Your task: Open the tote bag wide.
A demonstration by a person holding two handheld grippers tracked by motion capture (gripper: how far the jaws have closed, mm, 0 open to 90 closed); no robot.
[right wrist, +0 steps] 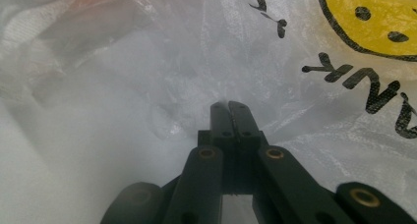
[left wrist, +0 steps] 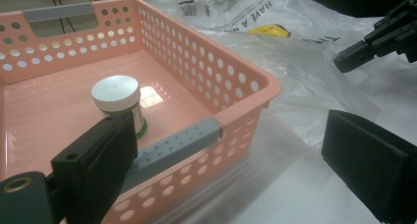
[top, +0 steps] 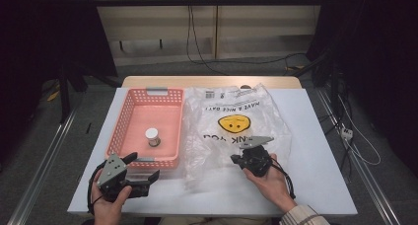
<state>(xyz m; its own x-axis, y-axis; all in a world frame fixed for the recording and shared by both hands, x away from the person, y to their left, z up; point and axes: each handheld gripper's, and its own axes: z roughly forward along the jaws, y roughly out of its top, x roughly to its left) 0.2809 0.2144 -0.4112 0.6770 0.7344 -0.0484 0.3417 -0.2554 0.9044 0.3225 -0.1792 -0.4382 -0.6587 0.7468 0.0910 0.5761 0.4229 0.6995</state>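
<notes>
At far left, left gripper (top: 140, 171) held low at the near rim of the pink basket (top: 129, 104), jaws spread wide and grasping nothing. Inside the basket, a small white-lidded jar (top: 153, 136) standing upright near the front wall. Just right of the basket, touching it, a clear plastic bag (top: 217, 136) with yellow smiley face spread flat on the white table (top: 320, 151). On the bag's near part, right gripper (right wrist: 229, 106) pinched tight, film caught at the tips.

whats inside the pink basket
One small jar with a white lid stands upright in the pink basket. The left tongs' near pad covers its lower part.
</notes>
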